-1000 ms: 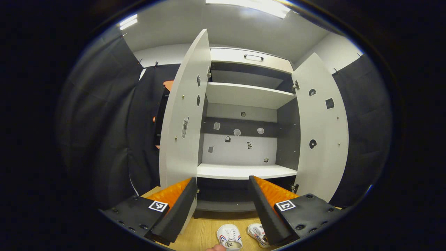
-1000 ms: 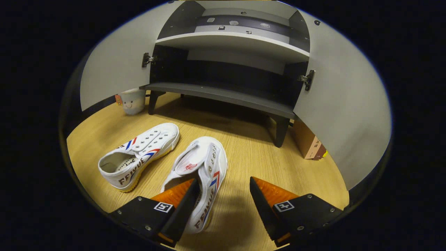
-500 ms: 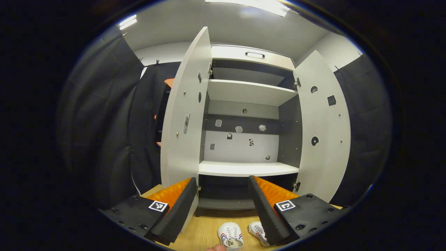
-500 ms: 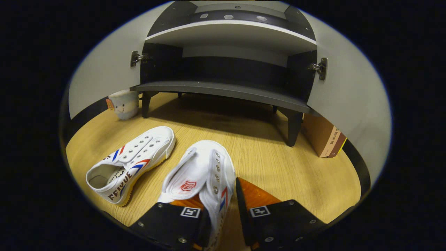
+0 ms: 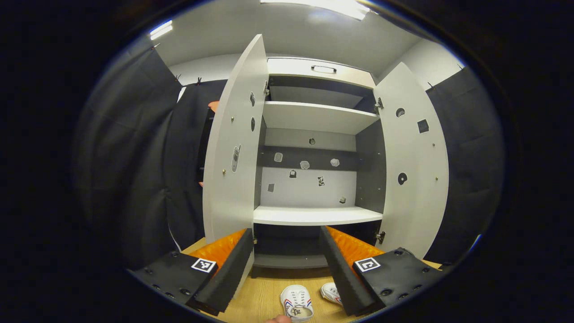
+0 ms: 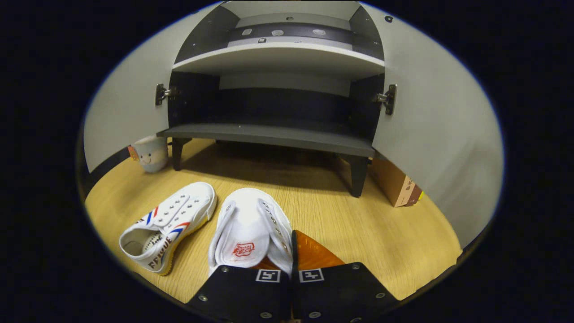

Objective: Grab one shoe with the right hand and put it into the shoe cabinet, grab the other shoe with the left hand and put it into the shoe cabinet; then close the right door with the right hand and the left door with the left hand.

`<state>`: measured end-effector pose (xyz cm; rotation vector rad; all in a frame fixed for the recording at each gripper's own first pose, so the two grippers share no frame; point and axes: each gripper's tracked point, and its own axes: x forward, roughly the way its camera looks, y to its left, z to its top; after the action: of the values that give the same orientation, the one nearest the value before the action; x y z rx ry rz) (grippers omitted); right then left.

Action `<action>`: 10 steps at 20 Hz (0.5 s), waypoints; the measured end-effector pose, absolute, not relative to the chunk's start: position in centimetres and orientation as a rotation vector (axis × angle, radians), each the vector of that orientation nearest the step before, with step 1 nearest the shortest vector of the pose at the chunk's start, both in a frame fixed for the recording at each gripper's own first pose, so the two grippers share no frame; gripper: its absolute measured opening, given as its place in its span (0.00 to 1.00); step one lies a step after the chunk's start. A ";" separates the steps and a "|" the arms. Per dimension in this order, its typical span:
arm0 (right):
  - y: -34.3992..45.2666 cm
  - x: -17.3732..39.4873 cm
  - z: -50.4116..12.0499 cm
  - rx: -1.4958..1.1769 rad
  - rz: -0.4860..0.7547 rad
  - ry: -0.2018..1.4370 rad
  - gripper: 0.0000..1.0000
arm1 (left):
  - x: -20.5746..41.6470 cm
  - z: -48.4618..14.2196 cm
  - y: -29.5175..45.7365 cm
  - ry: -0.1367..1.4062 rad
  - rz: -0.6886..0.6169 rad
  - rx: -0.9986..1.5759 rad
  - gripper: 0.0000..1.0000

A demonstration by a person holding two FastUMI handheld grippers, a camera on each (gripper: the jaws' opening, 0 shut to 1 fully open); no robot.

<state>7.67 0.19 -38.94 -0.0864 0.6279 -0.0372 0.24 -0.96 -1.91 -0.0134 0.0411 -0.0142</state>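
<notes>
Step one in hand: right gripper (image 6: 287,255) has its jaws pinched on the side wall of one shoe (image 6: 249,231).

Next it needs lifting onto the cabinet's bottom shelf (image 6: 269,134) straight ahead. Left gripper (image 5: 287,260) hangs wide open, other shoe (image 6: 163,224) left of the jaws.

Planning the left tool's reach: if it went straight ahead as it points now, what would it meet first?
Probably the shoe cabinet's lower white shelf, between the open doors; depth is unclear.

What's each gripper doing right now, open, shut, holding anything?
Left gripper: open, fingers spread, holding nothing, facing the open shoe cabinet.
Right gripper: shut on the side wall of the right-hand white shoe on the floor.
</notes>
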 end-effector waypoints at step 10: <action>0.4 10.4 -17.2 -0.027 -0.085 0.395 0.01 | 0.6 -2.6 -2.0 0.017 -0.062 -0.052 0.96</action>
<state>10.36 0.40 -17.22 -0.0275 0.3952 -0.0855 0.62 -1.96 -2.63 -0.0519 0.0172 -0.0615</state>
